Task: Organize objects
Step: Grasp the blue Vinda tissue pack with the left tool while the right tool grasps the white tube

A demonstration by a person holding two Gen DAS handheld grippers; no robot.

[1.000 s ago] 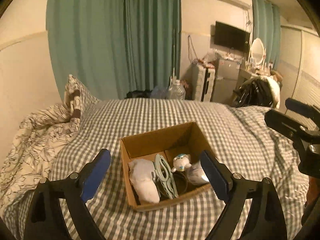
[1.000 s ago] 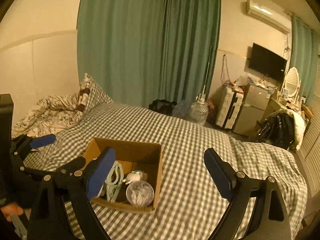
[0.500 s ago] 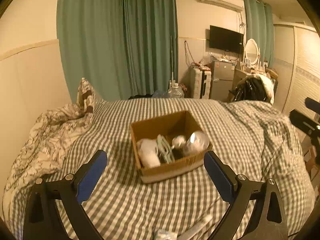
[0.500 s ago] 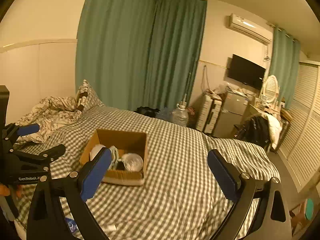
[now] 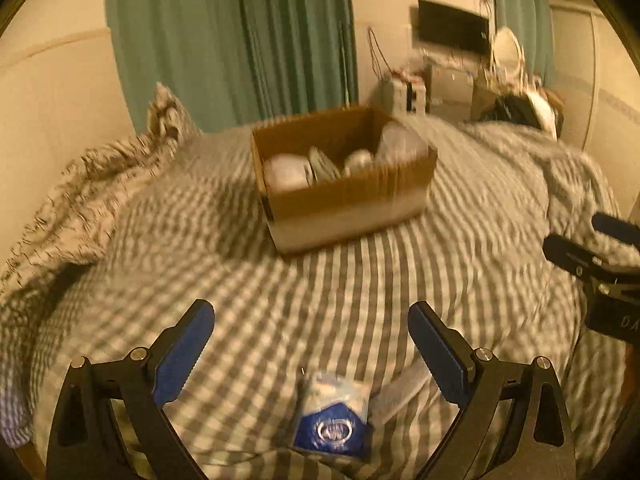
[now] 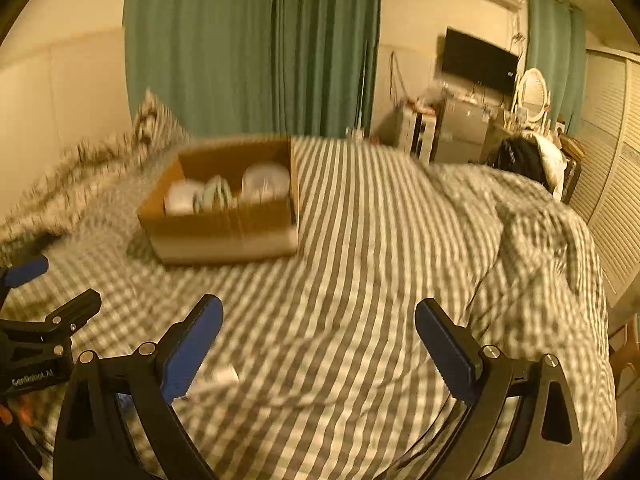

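Note:
A brown cardboard box (image 5: 348, 196) stands on the checked bed (image 5: 320, 292) and holds several pale items; it also shows in the right wrist view (image 6: 224, 224). A blue-and-white packet (image 5: 334, 420) lies on the bed near the front edge, with a pale stick-like item (image 5: 400, 392) beside it. My left gripper (image 5: 310, 344) is open and empty, low over the bed just behind the packet. My right gripper (image 6: 318, 340) is open and empty, low over the bed right of the box. The pale item (image 6: 216, 380) shows by its left finger.
A rumpled patterned duvet and pillow (image 5: 80, 184) lie at the left by the wall. Green curtains (image 6: 256, 48) hang behind the bed. A TV, drawers and a chair with clothes (image 6: 520, 160) stand at the far right. The bed's right edge drops off.
Both grippers have dropped low and pulled back from the box toward the bed's near edge. The packet and stick-like item have come into view under the left gripper. Both stay open.

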